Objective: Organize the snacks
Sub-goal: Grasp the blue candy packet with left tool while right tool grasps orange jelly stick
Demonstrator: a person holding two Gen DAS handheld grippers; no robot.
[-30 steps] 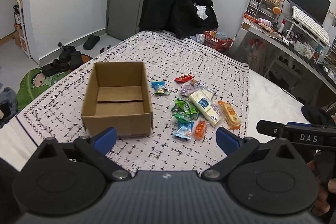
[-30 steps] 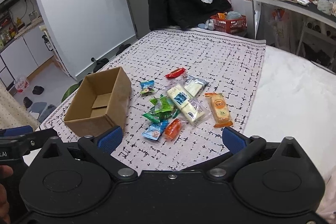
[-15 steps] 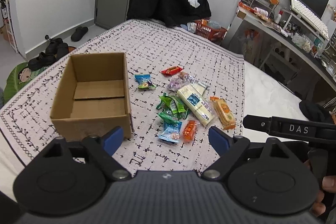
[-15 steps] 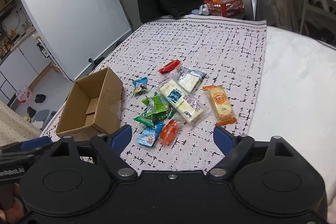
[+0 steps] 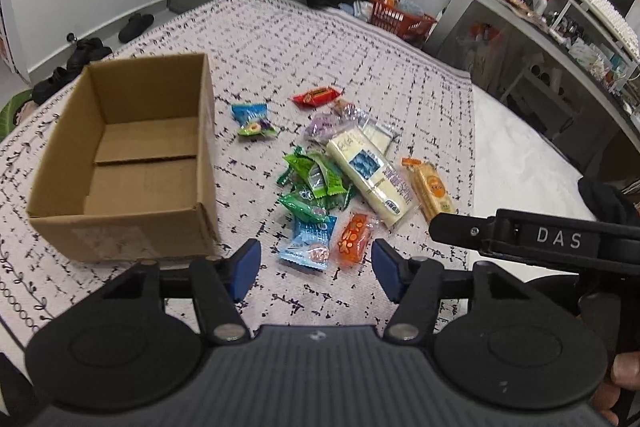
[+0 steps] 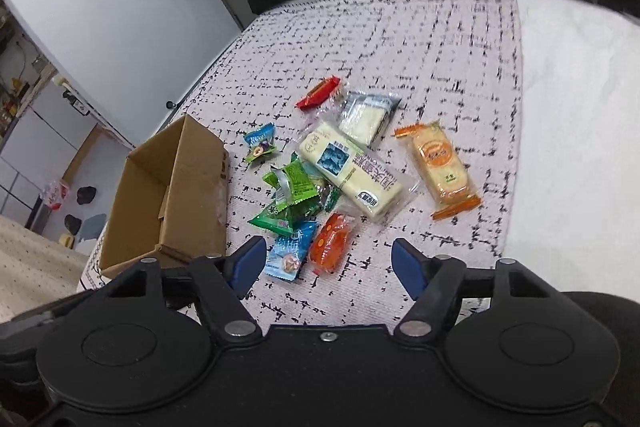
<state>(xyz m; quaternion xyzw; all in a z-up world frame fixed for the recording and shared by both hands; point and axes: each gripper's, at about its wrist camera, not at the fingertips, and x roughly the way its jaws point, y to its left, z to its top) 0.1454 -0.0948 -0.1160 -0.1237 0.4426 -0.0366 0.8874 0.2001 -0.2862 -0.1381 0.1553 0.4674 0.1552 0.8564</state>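
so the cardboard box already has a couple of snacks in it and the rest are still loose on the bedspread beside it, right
Not quite. The cardboard box holds no snacks: the left wrist view looks straight into it and shows only its bare bottom flaps. All the snacks, such as the long cream packet and the green wrappers, lie loose on the bedspread beside it.

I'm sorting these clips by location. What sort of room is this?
Most likely a bedroom at home: the snacks lie on a bed with a patterned cover, shoes sit by the wall, and a cluttered desk with a keyboard stands alongside.
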